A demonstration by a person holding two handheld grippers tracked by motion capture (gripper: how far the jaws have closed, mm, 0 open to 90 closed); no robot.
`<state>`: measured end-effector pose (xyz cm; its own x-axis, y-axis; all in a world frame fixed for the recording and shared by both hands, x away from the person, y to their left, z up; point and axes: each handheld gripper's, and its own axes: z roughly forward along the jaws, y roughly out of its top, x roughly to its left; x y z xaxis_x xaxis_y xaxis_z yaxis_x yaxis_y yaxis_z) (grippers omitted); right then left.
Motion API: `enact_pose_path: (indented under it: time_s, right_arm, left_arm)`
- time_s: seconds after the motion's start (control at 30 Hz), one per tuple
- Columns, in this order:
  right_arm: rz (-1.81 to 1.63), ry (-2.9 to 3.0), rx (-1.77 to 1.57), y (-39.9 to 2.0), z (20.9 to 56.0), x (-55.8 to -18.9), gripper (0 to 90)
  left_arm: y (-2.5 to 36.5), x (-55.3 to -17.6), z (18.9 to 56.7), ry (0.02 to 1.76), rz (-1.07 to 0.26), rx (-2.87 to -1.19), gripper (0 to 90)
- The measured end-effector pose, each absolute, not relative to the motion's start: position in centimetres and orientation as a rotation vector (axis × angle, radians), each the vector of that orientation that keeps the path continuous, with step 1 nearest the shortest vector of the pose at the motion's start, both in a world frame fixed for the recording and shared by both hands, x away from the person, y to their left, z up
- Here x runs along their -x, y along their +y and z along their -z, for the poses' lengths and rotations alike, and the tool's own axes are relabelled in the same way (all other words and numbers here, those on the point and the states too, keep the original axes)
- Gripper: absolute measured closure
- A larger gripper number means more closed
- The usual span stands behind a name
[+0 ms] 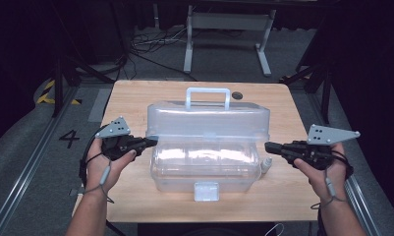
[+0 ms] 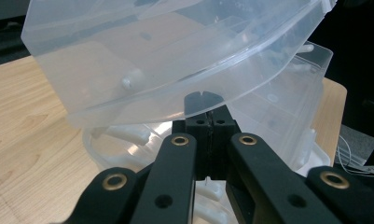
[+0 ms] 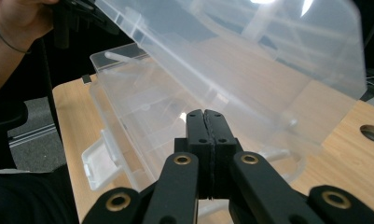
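**Two closed grippers at the ends of an open clear box**

Two hands work at a wooden desk point(image 1: 135, 196) on which one clear plastic box point(image 1: 204, 169) stands, in the middle of the top and reaching close to the near edge. Its lid point(image 1: 208, 123) is swung up on the far side, with a white handle point(image 1: 208, 97) on top. A white latch point(image 1: 206, 191) hangs at the front wall of the box, towards the near edge of the desk.

At the left end of the box, the left gripper point(image 1: 153, 141) has its jaws pressed together with nothing between them; the tips sit right at the lower left corner of the raised lid. In the left gripper view the closed tips lie just under the lid's curved rim point(image 2: 175, 98), and whether they touch it cannot be told.

Off the right end of the box, the right gripper point(image 1: 269, 146) also has its jaws pressed flat against each other, holding nothing. It points at the box's right end, near but apart. In the right gripper view the lid point(image 3: 250, 60) slopes above the closed tips and the latch point(image 3: 98, 163) shows at the left
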<state>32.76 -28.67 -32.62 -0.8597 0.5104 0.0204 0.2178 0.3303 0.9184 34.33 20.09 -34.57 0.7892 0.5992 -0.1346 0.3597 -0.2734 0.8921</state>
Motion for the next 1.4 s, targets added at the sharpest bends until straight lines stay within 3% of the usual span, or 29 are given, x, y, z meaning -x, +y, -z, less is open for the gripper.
enact_pose_path:
  time_s: [0.53,1.4]
  right_arm:
    - [-1.562,2.242,-0.751,-27.9,35.3,-34.3,90.0]
    - [-1.598,2.145,-0.796,-27.8,34.0,-35.8,90.0]
  left_arm:
    - [20.0,-34.3,34.6,0.728,-0.285,-1.899,90.0]
    - [19.9,-35.0,33.6,0.752,-0.358,-1.849,90.0]
